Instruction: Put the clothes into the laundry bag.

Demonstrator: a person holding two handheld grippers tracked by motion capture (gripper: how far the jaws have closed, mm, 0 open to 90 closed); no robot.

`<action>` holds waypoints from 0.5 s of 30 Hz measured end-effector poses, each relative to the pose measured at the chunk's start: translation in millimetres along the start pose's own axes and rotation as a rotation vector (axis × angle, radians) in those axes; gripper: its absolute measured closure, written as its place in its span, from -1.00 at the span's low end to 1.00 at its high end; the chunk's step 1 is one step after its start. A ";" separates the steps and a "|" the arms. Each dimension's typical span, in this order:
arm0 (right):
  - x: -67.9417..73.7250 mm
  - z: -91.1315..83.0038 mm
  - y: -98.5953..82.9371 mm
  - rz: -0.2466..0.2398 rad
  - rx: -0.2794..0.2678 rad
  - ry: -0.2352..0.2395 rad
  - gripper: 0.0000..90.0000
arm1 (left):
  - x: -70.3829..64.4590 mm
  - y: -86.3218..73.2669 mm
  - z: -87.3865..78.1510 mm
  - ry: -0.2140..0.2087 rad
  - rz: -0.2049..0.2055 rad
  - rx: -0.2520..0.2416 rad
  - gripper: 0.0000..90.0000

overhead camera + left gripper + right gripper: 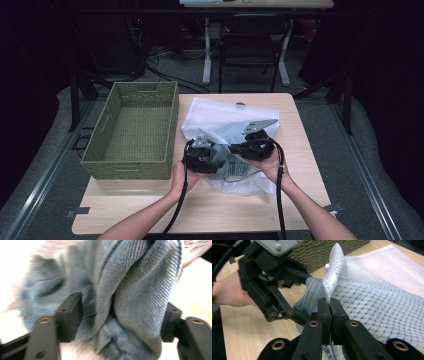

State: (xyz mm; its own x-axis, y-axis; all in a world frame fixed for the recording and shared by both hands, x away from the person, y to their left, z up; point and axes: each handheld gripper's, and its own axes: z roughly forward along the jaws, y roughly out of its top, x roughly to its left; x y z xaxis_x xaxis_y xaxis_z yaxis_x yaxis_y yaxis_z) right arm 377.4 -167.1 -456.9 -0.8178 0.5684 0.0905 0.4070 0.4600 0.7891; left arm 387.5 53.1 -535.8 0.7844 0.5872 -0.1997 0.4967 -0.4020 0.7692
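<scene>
Both tongs are at work at the middle of the table [150, 210], just right of the green woven basket [132, 131], which stands with nothing in it. I have the white mesh bag [215, 117] lying flat there, its near end bunched up between my two hands.

My right gripper [329, 305] has its jaws pressed together on a raised flap of the mesh at the bag's mouth, holding that edge up and away. My left gripper [120, 315] has its jaws spread around a thick fold of the blue denim garment [140, 297]; the cloth fills the gap between them, but I cannot tell from the blurred close view whether they are biting it or merely straddling it.

I judge the job to be about halfway: the denim sits at the bag's mouth, part of it out by the left jaws and part under the mesh, seen through the weave in the right gripper view. Whether it is going in or coming out I cannot say from here. What is left is to carry the garment fully past the opening while the right side keeps the flap lifted. The basket is untouched so far.
</scene>
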 end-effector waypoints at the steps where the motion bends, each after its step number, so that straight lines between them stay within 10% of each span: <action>1: 0.2 0.5 -0.1 -0.002 0.003 0.000 0.97 | -1.1 -1.0 2.7 -0.004 0.001 -0.007 -0.01; 5: 1.1 3.1 -0.6 -0.005 0.007 0.010 0.97 | -2.8 -2.2 7.9 0.027 0.011 -0.048 0.66; 15: 11.1 -12.6 11.1 0.010 -0.106 0.068 0.97 | -16.1 16.3 7.7 0.103 -0.039 -0.131 0.71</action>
State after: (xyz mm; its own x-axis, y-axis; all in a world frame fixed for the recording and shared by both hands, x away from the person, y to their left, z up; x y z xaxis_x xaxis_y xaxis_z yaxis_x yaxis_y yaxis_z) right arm 367.8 -164.3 -439.4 -0.8409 0.5236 0.1366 0.3728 0.3776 0.8476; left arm 385.8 31.7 -524.8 0.7199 0.6723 -0.1726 0.4678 -0.2863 0.8362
